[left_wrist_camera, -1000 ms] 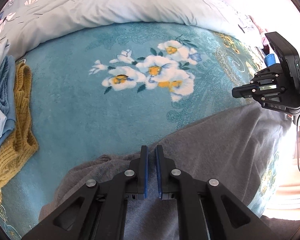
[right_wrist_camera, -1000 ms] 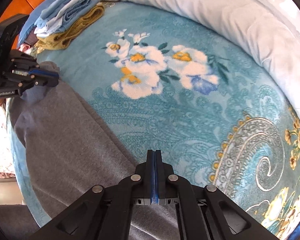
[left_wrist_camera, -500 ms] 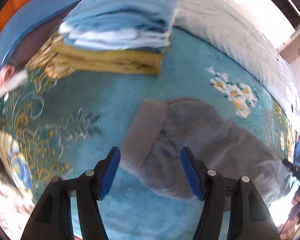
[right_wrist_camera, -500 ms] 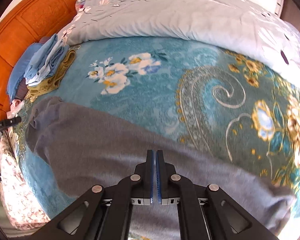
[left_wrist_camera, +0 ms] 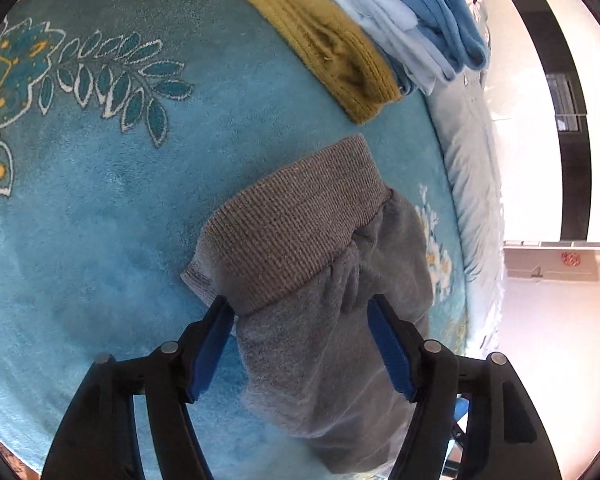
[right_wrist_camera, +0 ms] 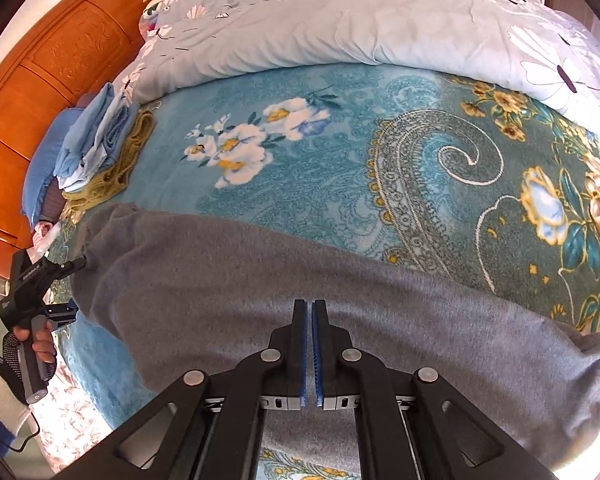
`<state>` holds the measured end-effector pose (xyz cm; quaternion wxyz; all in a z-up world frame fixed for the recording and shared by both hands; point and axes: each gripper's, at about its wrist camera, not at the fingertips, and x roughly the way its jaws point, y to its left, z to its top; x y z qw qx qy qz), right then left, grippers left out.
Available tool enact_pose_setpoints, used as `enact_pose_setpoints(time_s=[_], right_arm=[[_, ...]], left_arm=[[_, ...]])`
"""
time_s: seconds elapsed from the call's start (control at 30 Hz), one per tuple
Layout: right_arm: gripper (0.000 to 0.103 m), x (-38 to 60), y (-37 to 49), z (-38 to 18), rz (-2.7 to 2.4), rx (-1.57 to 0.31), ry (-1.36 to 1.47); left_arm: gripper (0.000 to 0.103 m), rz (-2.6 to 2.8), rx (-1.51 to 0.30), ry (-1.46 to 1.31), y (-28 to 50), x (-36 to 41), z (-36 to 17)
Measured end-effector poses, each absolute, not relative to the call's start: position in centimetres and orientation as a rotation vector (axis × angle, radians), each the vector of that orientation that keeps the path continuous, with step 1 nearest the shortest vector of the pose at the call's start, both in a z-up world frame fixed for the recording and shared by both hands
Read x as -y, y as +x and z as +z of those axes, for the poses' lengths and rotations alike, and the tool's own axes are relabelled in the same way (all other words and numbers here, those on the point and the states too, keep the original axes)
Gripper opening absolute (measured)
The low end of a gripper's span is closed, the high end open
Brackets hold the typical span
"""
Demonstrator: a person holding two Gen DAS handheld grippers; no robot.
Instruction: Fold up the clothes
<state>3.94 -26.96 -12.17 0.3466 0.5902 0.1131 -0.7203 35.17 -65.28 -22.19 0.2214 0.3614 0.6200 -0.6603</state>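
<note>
Grey sweatpants [right_wrist_camera: 284,280] lie stretched across the near edge of a teal floral blanket [right_wrist_camera: 300,196] on a bed. The left wrist view alone shows the ribbed cuff [left_wrist_camera: 296,224] of one leg close up, lying flat between the spread blue pads of the left gripper [left_wrist_camera: 300,316], which is released and straddles the cloth without pinching it. The right wrist view alone takes in the whole garment and shows the right gripper [right_wrist_camera: 311,312], its jaws nearly closed with only a thin gap, over the middle of the grey fabric; whether cloth is caught between them cannot be told. At the far left of that view a hand [right_wrist_camera: 36,344] holds the left gripper at the sweatpants' end. Just beyond the cuff sits a stack of folded clothes [left_wrist_camera: 380,28], blue pieces on a mustard knit, near but apart from the cuff. A pale flowered duvet [right_wrist_camera: 360,28] is bunched along the far side and an orange wooden headboard [right_wrist_camera: 48,68] rises at far left. Half a second earlier the left gripper hung farther back from the cuff, jaws already wide; a second ago they were almost shut on the grey cloth.
</note>
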Motion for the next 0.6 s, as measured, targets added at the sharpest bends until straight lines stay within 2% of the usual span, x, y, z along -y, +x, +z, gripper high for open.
enact_pose_setpoints(time_s=[0.07,0.1,0.13,0.2,0.37,0.6], right_arm=[[0.005,27.1,4.1,-12.3,-1.865,-0.301,1.539],[0.005,27.0,4.2,-12.6,-1.865,-0.295,1.551],[0.006,26.9,4.3,-12.8,-1.864,-0.289,1.563],[0.007,26.4,4.5,-13.2,-1.866,-0.268,1.588],[0.008,24.8,5.1,-13.9,-1.876,-0.253,1.641],[0.008,21.7,5.3,-14.6,-1.936,-0.173,1.702]], left_arm=[[0.068,-1.832,-1.694,1.006,34.9,65.5,-22.1],[0.042,-1.835,-1.660,1.015,34.7,65.5,-21.8],[0.029,-1.844,-1.630,1.023,34.5,65.5,-21.5],[0.020,-1.867,-1.574,1.037,34.1,65.6,-20.7],[0.017,-1.958,-1.480,1.000,33.3,66.2,-18.1],[0.020,-1.897,-1.468,1.091,32.6,66.0,-20.5]])
